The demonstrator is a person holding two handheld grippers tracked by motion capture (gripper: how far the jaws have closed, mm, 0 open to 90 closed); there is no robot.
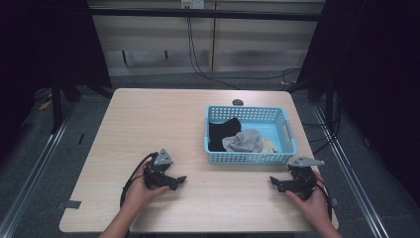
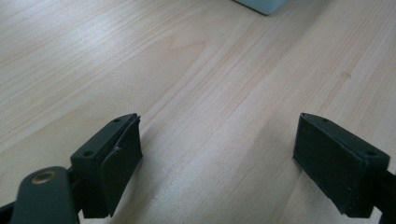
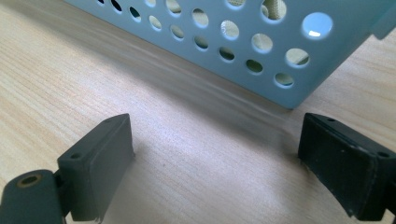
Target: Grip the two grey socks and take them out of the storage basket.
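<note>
Basket (image 1: 250, 157) holding what looks like clothes (image 1: 242, 141), left tool (image 1: 179, 180) wide, right tool (image 1: 273, 181) wide, table (image 1: 148, 119) between.

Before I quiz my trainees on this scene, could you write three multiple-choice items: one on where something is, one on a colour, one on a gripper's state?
1. Where does the basket stand?
A. on the table's right half
B. at the near left corner
C. on the floor

2. What colour is the basket?
A. red
B. light blue
C. black

3. How do the right gripper's jaws stand?
A. shut on a cloth
B. shut on the basket's rim
C. open, with nothing between them

Answers:
1 A: the high view shows it on the table, right of the middle.
2 B: its perforated walls are light blue.
3 C: the right gripper view shows bare wood between the parted jaws.
</note>
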